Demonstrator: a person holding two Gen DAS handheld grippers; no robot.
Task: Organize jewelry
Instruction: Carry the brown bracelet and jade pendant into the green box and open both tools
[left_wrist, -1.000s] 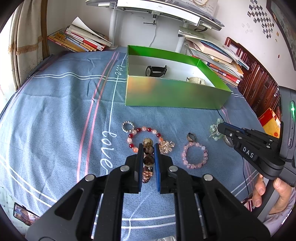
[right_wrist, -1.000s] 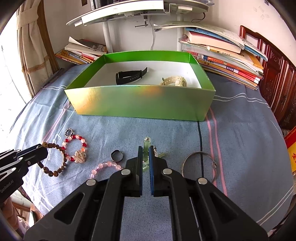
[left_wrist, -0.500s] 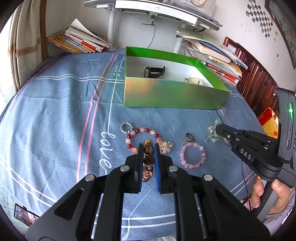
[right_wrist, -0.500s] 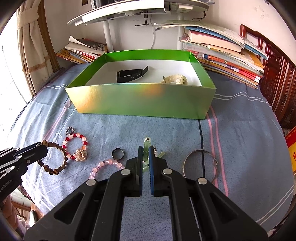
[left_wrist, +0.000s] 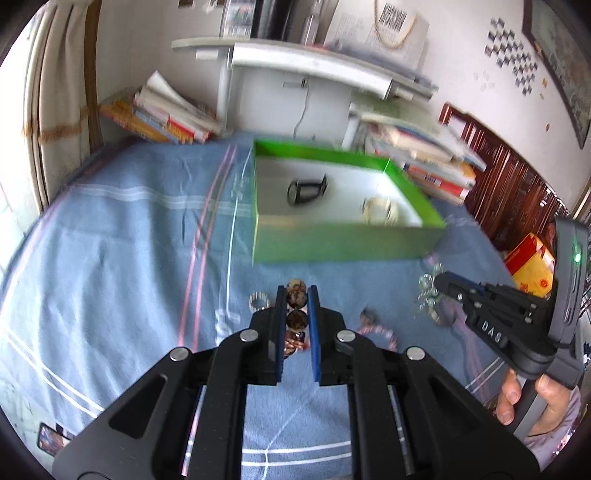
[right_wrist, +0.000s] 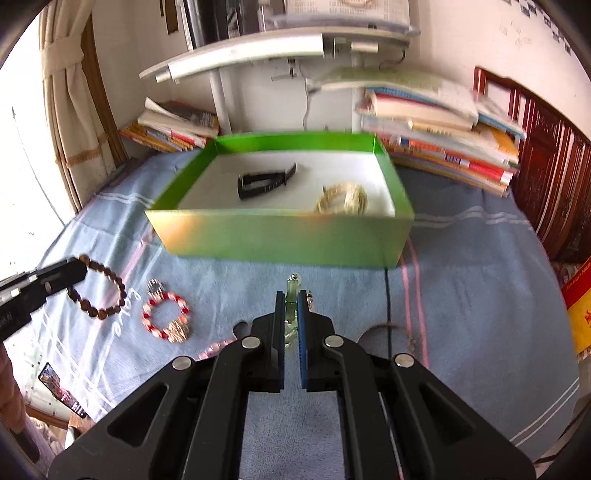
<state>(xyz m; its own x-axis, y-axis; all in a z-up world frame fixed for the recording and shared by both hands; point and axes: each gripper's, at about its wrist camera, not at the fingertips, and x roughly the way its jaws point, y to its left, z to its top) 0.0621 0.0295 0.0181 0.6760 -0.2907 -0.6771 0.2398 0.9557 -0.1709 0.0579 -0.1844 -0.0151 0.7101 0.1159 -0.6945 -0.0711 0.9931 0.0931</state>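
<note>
My left gripper (left_wrist: 296, 291) is shut on a brown bead bracelet (left_wrist: 296, 293), which hangs as a loop from its tips above the blue cloth in the right wrist view (right_wrist: 120, 284). Between the fingers of my right gripper (right_wrist: 291, 295), also shut, is a pale green bead piece (right_wrist: 291, 290); it dangles from the tips (left_wrist: 428, 299). Behind both stands the green box (right_wrist: 280, 236) holding a black watch (right_wrist: 266, 181) and a cream band (right_wrist: 343, 199). A red-pink bracelet with a charm (right_wrist: 176, 329), a stone ring (right_wrist: 155, 286), a pink bead bracelet (left_wrist: 376, 332), a dark ring (left_wrist: 367, 315) and a silver bangle (right_wrist: 373, 327) lie on the cloth.
Stacks of books (right_wrist: 443, 147) flank a white desk leg (left_wrist: 225, 92) behind the box. Dark wooden furniture (left_wrist: 517, 192) stands at the right, with a red-yellow carton (left_wrist: 528, 258) beside it. A phone (right_wrist: 55, 380) lies at the cloth's near left corner. A person's hand (left_wrist: 517, 395) holds the right gripper.
Both grippers have risen, lifting the brown bracelet and the green piece off the cloth. The box now shows more of its inside, and the views are blurred by motion.
</note>
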